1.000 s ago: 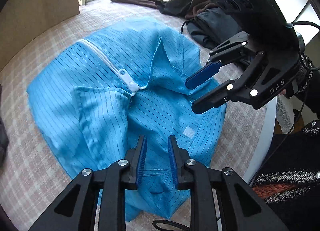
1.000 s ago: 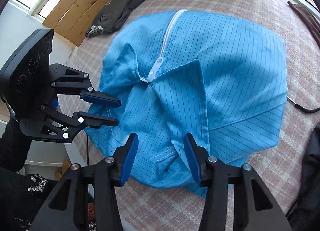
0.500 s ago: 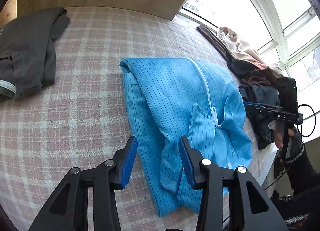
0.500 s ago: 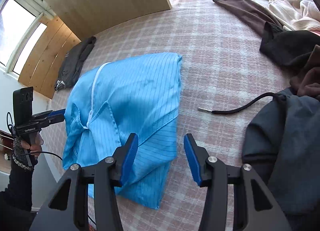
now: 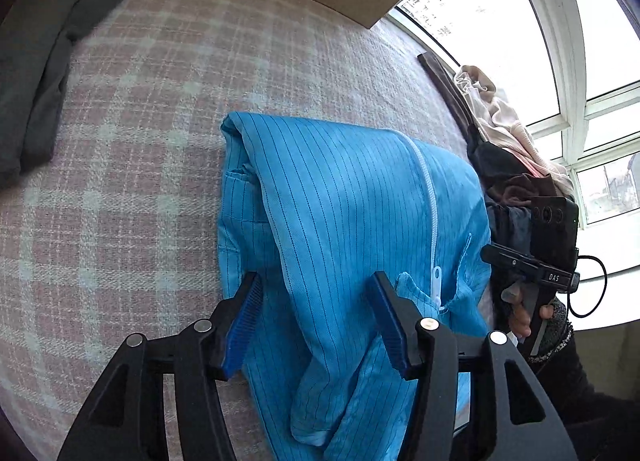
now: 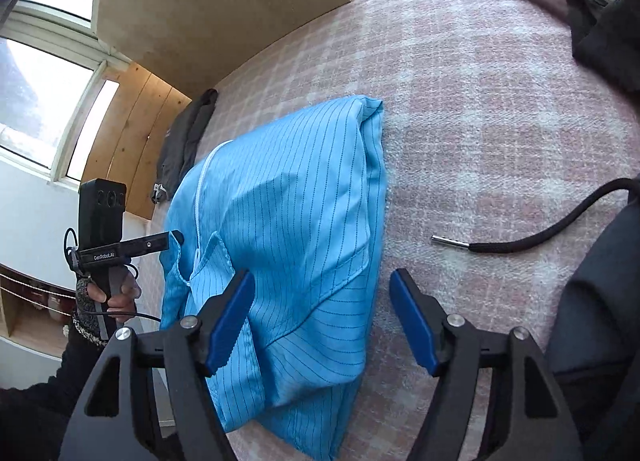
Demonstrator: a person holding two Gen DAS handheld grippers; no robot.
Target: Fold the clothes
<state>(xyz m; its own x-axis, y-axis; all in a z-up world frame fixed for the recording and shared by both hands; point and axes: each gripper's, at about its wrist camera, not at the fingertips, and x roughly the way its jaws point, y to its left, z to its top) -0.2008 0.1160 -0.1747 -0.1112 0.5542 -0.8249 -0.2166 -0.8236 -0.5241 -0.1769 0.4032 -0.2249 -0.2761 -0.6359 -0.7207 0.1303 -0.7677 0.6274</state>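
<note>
Blue jacket folded up, both claws hanging over it

The blue striped jacket (image 5: 340, 229) sits in a folded bundle on the pink plaid bed (image 5: 132, 181), white zipper (image 5: 430, 197) facing up. Left claw (image 5: 316, 321) is spread wide over its near left edge, gripping nothing. Right claw (image 6: 322, 321) is spread too, over the near right edge. Grey folded garment (image 5: 36, 73) far left, dark clothes pile (image 5: 508, 165) on the right by the window (image 5: 560, 29)
</note>
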